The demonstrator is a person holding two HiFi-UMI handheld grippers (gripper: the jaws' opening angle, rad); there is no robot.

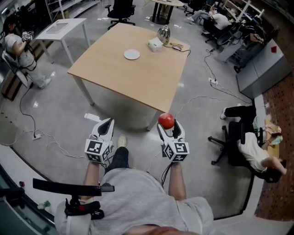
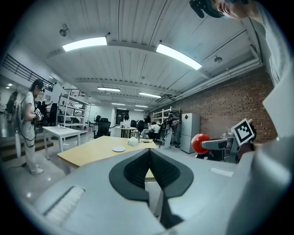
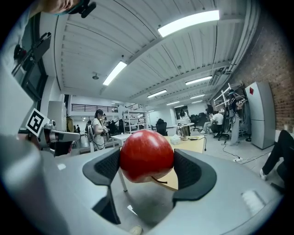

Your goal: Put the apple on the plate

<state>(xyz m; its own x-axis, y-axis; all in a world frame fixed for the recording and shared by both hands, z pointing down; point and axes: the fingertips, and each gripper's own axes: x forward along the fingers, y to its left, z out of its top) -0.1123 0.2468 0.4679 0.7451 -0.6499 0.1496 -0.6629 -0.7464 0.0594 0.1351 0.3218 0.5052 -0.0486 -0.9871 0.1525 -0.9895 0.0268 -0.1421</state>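
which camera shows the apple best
The right gripper view: the apple fills the centre, clamped in the right tool. The head view shows it small at that tool's tip; the left gripper view shows only a small red ball far right.

Bench (image 1: pixel 115 69): light wood, square top
White box (image 1: pixel 155 44): near far bench edge
Shiny vessel (image 1: pixel 164 34): just behind box
White side table (image 1: pixel 62 27): far left
Office chair (image 1: pixel 121 9): beyond bench

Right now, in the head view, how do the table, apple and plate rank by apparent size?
1. table
2. apple and plate: about alike, so unranked. The apple sits in the right gripper, much nearer the camera.
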